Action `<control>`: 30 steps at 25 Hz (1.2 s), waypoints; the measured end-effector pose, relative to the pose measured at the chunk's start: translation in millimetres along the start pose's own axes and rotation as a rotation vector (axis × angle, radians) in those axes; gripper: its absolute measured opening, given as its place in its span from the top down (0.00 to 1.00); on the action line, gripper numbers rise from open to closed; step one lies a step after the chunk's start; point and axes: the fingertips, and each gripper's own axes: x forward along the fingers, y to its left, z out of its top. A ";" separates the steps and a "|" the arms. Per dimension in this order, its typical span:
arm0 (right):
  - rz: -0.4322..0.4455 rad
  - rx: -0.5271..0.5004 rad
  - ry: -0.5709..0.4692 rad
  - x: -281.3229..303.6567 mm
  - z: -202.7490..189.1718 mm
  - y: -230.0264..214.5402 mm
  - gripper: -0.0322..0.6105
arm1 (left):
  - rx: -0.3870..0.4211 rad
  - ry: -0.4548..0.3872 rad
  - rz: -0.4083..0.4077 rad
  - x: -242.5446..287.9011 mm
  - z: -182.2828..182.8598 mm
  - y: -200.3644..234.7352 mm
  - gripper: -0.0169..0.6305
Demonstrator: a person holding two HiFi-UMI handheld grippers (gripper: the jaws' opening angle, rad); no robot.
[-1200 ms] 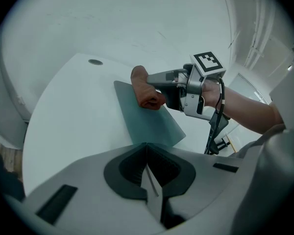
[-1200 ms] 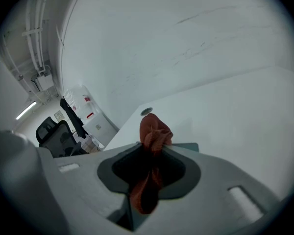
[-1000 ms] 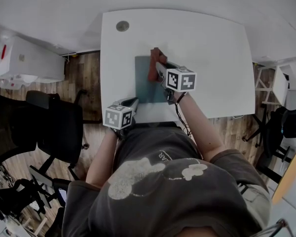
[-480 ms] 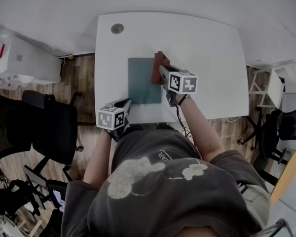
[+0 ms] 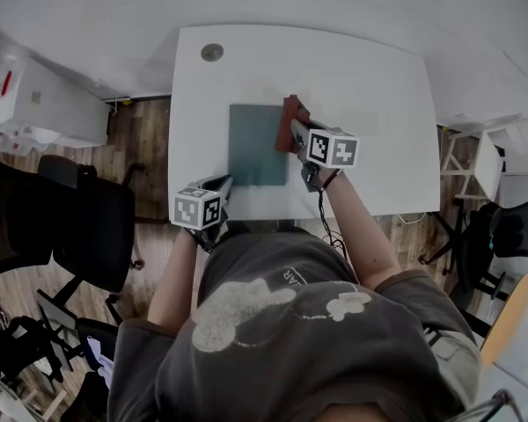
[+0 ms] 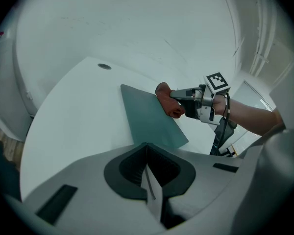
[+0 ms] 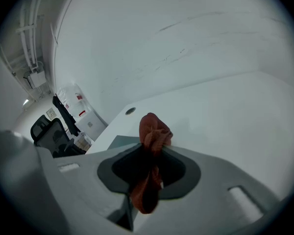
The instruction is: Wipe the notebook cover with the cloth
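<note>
A dark teal notebook (image 5: 257,144) lies flat on the white table (image 5: 370,77); the left gripper view shows it too (image 6: 149,119). My right gripper (image 5: 296,128) is shut on a red-brown cloth (image 5: 288,120) at the notebook's right edge. That cloth (image 7: 152,141) bunches up between the jaws in the right gripper view and shows as a red wad (image 6: 169,99) from the left. My left gripper (image 5: 220,183) hovers at the table's near edge, left of the notebook's front corner, jaws shut and holding nothing.
A round grey cable port (image 5: 212,52) sits in the table's far left corner. A black office chair (image 5: 79,227) stands left of the table over wood floor. A white cabinet (image 5: 44,108) lies further left. White furniture (image 5: 488,152) stands to the right.
The right gripper with the cloth has slid from over the notebook's upper right part to its right edge. The left gripper stayed at the table's near edge.
</note>
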 end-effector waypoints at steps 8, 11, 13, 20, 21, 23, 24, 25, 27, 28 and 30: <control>-0.011 -0.004 -0.011 -6.1 3.5 5.0 0.81 | 0.007 0.002 0.015 -2.1 0.3 1.3 0.98; 0.013 -0.019 -0.026 -10.5 8.6 15.1 0.81 | 0.009 0.006 0.019 -1.6 0.1 -1.1 0.98; 0.038 -0.031 -0.028 -11.1 9.6 25.2 0.81 | 0.008 0.009 0.019 -0.7 -1.1 -2.2 0.98; 0.130 -0.067 -0.006 -1.2 2.1 70.9 0.81 | 0.015 0.007 0.006 0.0 1.2 -5.4 0.98; 0.146 -0.071 0.002 0.7 -0.7 78.1 0.81 | 0.014 0.006 0.004 0.4 1.7 -5.7 0.98; 0.173 -0.080 0.016 4.8 -6.6 91.4 0.81 | 0.011 0.008 0.002 1.0 1.5 -5.3 0.98; 0.183 -0.087 0.022 7.1 -9.5 97.7 0.81 | 0.010 0.010 0.002 0.8 0.9 -4.5 0.98; 0.192 -0.095 0.029 9.5 -12.3 104.0 0.81 | 0.010 0.012 0.002 0.4 0.3 -3.5 0.98; 0.211 -0.108 0.039 13.8 -16.7 116.6 0.81 | 0.011 0.015 0.000 -0.5 -0.9 -1.8 0.98; 0.221 -0.110 0.041 15.8 -18.0 122.5 0.81 | 0.012 0.016 -0.001 -0.8 -1.3 -1.0 0.98; 0.242 -0.110 0.043 19.4 -19.5 133.2 0.81 | 0.014 0.019 -0.001 -1.6 -1.6 0.3 0.98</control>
